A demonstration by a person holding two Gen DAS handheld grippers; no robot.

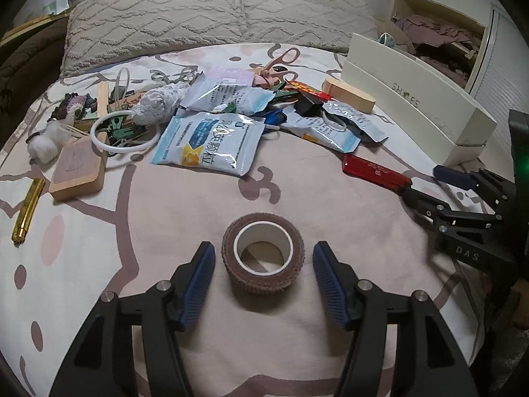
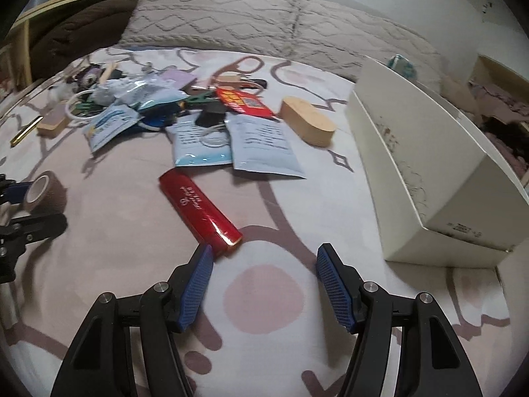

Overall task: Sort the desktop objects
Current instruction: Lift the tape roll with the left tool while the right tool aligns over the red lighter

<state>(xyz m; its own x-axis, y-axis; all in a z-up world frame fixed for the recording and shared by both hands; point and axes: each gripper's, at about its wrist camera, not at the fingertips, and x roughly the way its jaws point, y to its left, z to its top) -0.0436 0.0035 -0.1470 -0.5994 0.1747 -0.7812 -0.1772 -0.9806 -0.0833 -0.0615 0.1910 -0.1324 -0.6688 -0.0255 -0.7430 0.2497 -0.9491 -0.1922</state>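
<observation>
Right now the left tool (image 1: pixel 264 261) stands wide apart, its blue fingers (image 1: pixel 198 281) on either side of a brown roll of tape (image 1: pixel 263 258) that lies flat on the bed (image 1: pixel 165 198) near its front edge; neither finger touches the roll. The right tool (image 2: pixel 264 278) is spread wide too and grips nothing. Its left finger tip sits just beside the near end of a red case (image 2: pixel 200 211), which lies slantwise on the patterned bedspread. Gold lettering runs along the case, but I cannot read it. On the body of the right tool, seen from the left wrist view, the letters "DAS" show in grey.

Farther back, toward the pillows (image 1: pixel 215 16), a heap of small things is piled. A blue and white sachet (image 1: pixel 211 142) with Chinese print lies at the front of it, and more sachets (image 2: pixel 261 145) overlap behind. A white ring (image 1: pixel 122 132), a wooden block (image 1: pixel 79 172) and a gold tube (image 1: pixel 28 208) lie toward the left edge. Pink-handled scissors (image 1: pixel 281 63) rest at the back. Along the right edge stands an open cream shoebox (image 1: pixel 413 99) marked "SHOES" on its side.
</observation>
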